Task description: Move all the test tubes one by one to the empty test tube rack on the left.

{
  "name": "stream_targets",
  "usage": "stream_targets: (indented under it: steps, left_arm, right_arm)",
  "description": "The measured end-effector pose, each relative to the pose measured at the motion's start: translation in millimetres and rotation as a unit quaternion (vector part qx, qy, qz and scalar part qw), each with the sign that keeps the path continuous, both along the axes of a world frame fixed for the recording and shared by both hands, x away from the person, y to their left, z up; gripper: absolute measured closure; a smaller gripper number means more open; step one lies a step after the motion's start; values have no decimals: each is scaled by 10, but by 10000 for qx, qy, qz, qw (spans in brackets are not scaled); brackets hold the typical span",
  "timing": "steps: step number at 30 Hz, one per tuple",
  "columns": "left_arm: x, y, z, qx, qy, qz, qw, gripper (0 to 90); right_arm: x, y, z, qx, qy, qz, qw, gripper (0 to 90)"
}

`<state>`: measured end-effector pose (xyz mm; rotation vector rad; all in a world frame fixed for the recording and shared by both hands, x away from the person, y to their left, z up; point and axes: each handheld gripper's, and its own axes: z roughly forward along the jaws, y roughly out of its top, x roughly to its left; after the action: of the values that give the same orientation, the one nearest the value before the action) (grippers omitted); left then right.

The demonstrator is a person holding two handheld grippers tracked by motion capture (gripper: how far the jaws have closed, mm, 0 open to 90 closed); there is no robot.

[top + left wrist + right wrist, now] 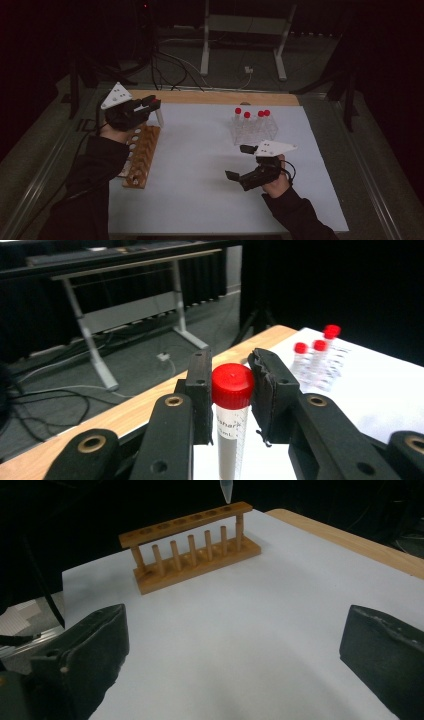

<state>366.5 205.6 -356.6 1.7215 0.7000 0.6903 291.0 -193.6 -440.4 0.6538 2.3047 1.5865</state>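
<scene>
Red-capped tube point(231, 410) sits clamped in my left gripper point(150, 106) above the empty wooden rack point(141, 156); four tubes point(251, 124) remain; right gripper point(240, 162) gapes empty.

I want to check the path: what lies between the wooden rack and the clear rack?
Bare white mat separates the wooden rack from the clear rack, by the high view.

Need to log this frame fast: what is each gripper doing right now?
Left gripper: shut on a clear plastic tube with a red screw cap, above the wooden rack.
Right gripper: open, holding nothing.
</scene>
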Motion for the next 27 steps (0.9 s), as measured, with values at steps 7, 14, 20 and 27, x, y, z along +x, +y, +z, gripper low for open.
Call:
stream_targets:
  steps: [7,14,20,27]
  left_arm:
    - [97,212,-18,-116,27,358,9993,724]
    - [182,339,-67,-130,45,655,9978,724]
    - [247,448,-116,-123,79,905,9958,724]
    - [305,503,-274,-55,110,1209,9926,724]
  right_arm:
    - [4,-11,-9,-24,-8,1,10000,0]
    - [10,-19,-17,-36,16,12,10000,0]
    - [12,-26,-17,-13,33,26,10000,0]
    - [8,-38,-28,-3,-14,5,10000,0]
